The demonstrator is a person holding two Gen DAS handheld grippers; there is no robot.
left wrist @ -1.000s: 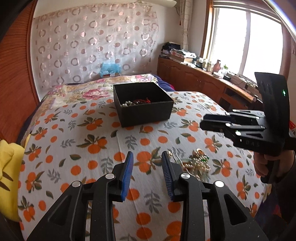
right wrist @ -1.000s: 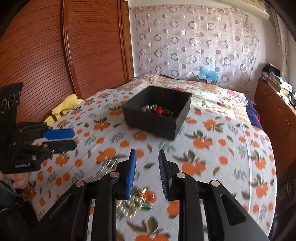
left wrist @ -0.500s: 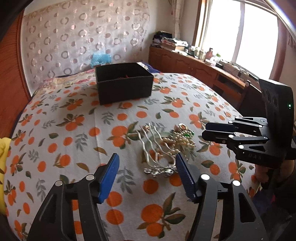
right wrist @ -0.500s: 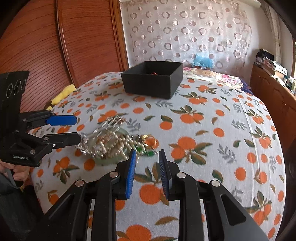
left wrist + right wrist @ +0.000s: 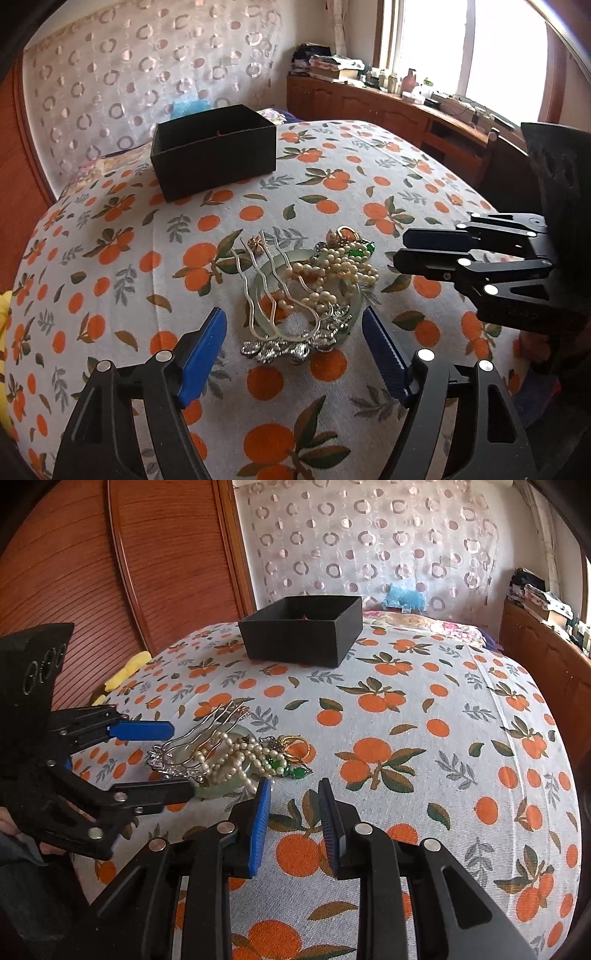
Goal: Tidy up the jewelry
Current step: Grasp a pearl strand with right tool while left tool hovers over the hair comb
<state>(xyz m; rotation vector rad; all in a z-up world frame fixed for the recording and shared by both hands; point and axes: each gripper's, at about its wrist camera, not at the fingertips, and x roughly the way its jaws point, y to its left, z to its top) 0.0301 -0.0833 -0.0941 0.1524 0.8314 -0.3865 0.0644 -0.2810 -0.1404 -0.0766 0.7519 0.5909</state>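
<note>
A pile of jewelry lies on the orange-print bedspread: a silver hair comb [image 5: 284,332] [image 5: 173,755], a pale jade bangle [image 5: 266,284] [image 5: 218,790], a pearl necklace [image 5: 332,269] [image 5: 236,753], green stones [image 5: 280,766] and a gold ring [image 5: 295,747]. A black box [image 5: 214,155] [image 5: 303,631] stands beyond it. My left gripper [image 5: 295,332] [image 5: 173,753] is wide open, its fingers either side of the comb and bangle. My right gripper [image 5: 293,794] [image 5: 402,247] is slightly open and empty, just right of the pile.
The bedspread [image 5: 424,720] covers a bed. A wooden wardrobe [image 5: 147,572] stands on the left, a patterned curtain [image 5: 369,535] behind, and a wooden cabinet with clutter [image 5: 388,107] under the window. A yellow cloth [image 5: 125,672] lies at the bed's left edge.
Both grippers have come down and closer to the jewelry pile. My left gripper has opened wider and now straddles the comb and bangle.
</note>
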